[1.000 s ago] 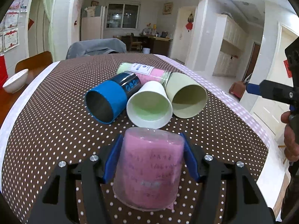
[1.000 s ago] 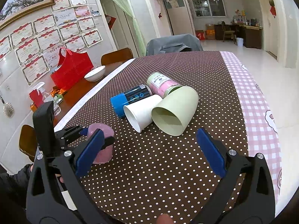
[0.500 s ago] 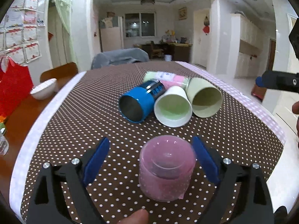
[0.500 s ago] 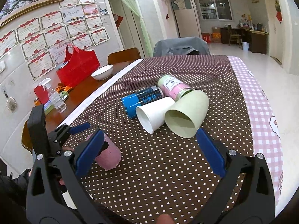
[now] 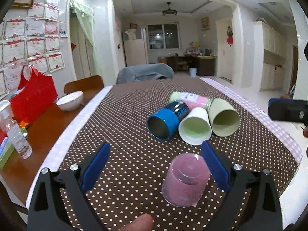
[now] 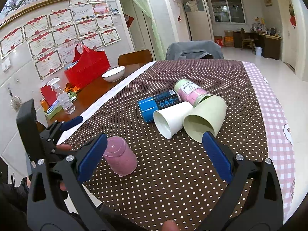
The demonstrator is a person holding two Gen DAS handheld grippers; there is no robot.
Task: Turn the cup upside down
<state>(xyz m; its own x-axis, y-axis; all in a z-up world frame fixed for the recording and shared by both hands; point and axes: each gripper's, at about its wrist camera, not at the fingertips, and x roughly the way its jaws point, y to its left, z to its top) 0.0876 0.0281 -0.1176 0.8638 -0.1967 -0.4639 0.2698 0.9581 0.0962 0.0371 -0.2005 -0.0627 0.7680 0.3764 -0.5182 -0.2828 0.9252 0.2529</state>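
Cup inverted beside right pad

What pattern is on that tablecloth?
Brown with small white dots on the tablecloth, clearest in the right wrist view.

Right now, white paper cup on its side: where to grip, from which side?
Grip the white paper cup across its side wall near the open rim, probably from above. It lies on its side, mouth toward the cameras, wedged between the blue can and the green cup, so sideways entry looks blocked. The right gripper is open and closest.
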